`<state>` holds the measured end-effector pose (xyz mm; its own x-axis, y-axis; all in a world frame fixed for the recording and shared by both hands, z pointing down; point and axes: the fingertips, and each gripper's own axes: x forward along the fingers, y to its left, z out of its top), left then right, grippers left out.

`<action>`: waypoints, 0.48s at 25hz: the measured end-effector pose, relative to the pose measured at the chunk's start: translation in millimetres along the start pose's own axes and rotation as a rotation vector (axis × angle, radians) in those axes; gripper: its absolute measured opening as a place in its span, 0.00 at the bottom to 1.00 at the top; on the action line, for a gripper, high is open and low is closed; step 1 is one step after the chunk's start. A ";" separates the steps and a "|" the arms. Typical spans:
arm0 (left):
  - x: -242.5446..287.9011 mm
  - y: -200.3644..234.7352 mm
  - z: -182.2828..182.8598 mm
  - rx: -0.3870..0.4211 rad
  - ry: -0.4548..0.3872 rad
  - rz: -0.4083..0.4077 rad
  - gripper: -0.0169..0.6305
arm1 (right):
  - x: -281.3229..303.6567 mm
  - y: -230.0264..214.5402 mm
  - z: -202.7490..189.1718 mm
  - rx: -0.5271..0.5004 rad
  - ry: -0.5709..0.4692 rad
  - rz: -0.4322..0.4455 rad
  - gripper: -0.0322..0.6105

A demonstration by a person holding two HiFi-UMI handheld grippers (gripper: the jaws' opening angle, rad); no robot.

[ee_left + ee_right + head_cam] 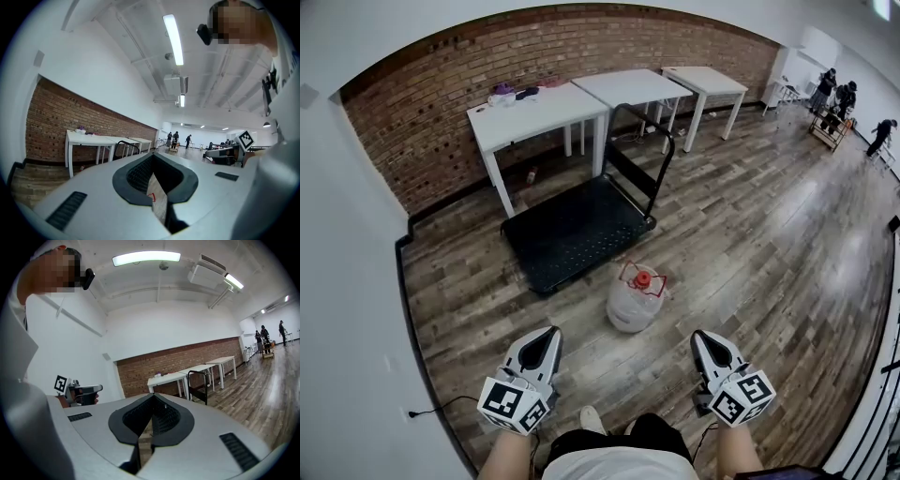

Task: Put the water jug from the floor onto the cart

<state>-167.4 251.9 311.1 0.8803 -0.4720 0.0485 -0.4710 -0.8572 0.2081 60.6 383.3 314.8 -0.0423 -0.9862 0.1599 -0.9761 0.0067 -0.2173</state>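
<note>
A clear water jug [634,298] with a red cap and red handle stands upright on the wooden floor, just in front of the black platform cart [577,230]. The cart's deck holds nothing, and its black handle [642,155] rises at the far side. My left gripper [547,339] [157,187] hovers near and left of the jug with its jaws together and nothing between them. My right gripper [706,341] [146,427] hovers near and right of the jug, shut and holding nothing. Neither gripper touches the jug. In the left gripper view, a sliver of red shows through the slot between the jaws.
Three white tables [539,108] stand against the brick wall [422,141] behind the cart, with small items on the left one. A small bottle [531,175] lies under that table. A white wall runs along the left. People [834,98] stand far off at the right.
</note>
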 end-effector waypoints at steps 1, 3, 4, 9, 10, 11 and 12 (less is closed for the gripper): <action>3.4 2.9 -1.4 0.006 0.009 -0.001 0.02 | 4.9 -0.8 -0.3 0.002 0.004 0.000 0.04; 12.7 9.2 -4.0 0.010 0.021 -0.001 0.02 | 15.3 -3.1 -1.1 -0.001 0.011 0.003 0.04; 18.8 12.2 -4.6 0.007 0.023 0.001 0.02 | 21.3 -5.4 -1.6 -0.003 0.015 0.007 0.04; 56.9 21.3 -3.6 0.015 0.036 0.000 0.02 | 55.2 -28.5 -4.2 0.019 0.025 0.040 0.04; 67.0 24.1 -3.0 0.016 0.036 0.003 0.02 | 63.2 -36.3 -3.5 0.018 0.027 0.042 0.04; 78.3 26.8 -2.1 0.019 0.034 0.007 0.02 | 71.7 -44.9 -2.0 0.015 0.028 0.044 0.04; 90.6 29.0 -1.0 0.022 0.031 0.010 0.02 | 80.3 -54.3 0.1 0.009 0.031 0.048 0.04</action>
<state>-101.3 184.4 322.4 0.8765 -0.4747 0.0804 -0.4811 -0.8568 0.1857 110.2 303.7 339.4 -0.0953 -0.9793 0.1787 -0.9708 0.0517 -0.2344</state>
